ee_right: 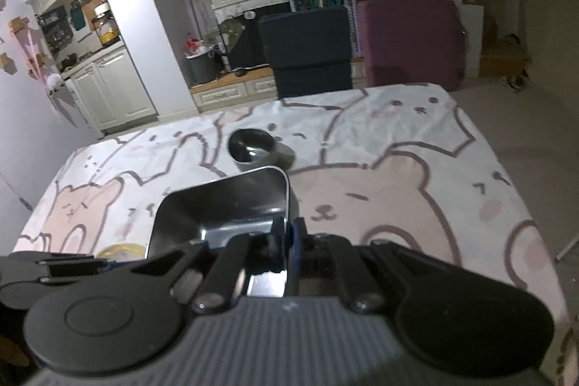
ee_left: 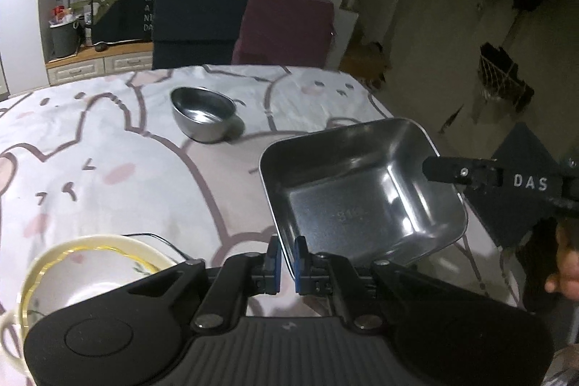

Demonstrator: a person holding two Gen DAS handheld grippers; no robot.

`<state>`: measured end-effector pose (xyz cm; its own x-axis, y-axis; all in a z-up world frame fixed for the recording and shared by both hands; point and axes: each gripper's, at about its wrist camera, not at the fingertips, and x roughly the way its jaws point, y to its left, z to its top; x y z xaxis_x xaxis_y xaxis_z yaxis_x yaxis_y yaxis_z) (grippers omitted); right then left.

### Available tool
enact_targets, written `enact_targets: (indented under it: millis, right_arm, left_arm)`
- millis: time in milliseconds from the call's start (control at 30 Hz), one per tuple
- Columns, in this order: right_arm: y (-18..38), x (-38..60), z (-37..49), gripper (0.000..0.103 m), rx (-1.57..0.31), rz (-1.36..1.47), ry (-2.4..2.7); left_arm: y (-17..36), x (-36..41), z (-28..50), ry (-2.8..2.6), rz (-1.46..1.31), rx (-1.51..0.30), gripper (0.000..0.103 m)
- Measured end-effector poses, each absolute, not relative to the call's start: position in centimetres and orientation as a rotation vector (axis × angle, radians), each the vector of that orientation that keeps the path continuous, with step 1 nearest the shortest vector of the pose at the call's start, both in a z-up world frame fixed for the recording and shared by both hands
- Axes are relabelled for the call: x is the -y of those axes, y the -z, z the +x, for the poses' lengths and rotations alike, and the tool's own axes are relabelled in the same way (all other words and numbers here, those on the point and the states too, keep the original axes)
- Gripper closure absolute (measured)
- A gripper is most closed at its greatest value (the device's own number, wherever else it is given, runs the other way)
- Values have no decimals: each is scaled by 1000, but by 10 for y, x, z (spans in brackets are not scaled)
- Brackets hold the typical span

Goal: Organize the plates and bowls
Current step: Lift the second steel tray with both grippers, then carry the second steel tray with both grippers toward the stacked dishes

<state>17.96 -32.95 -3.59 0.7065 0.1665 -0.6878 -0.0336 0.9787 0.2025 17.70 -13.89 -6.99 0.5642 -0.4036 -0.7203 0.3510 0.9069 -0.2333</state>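
A rectangular steel tray [ee_left: 362,190] hangs tilted above the bear-print tablecloth, held from two sides. My left gripper [ee_left: 286,246] is shut on its near rim. My right gripper [ee_left: 434,169] comes in from the right and pinches the far right rim. In the right wrist view the same tray [ee_right: 224,205] sits just ahead of my right gripper [ee_right: 287,241], which is shut on its edge; my left gripper [ee_right: 105,264] shows at the lower left. A round steel bowl [ee_left: 204,113] [ee_right: 253,147] stands on the table beyond the tray. A cream dish with a yellow rim [ee_left: 90,274] [ee_right: 121,250] lies near the front left.
The table [ee_right: 452,190] drops off to the floor on the right. A dark blue chair [ee_left: 195,20] and a maroon chair [ee_left: 286,24] stand at its far edge. Kitchen cabinets and cluttered shelves [ee_right: 119,85] lie beyond. A person's hand [ee_left: 564,274] shows at the right.
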Motion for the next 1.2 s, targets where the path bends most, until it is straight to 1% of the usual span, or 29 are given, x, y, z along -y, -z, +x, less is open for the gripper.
enact_targets:
  millis: [267, 533, 1200]
  right_arm:
    - [51, 346, 177, 97, -810, 159, -46]
    - [63, 355, 184, 96, -853, 141, -3]
    - [76, 350, 198, 97, -922, 95, 5]
  left_arm:
    - [99, 172, 186, 452, -34, -929, 95]
    - [116, 192, 195, 447, 13, -974, 92]
    - [130, 198, 200, 413, 79, -1013, 90]
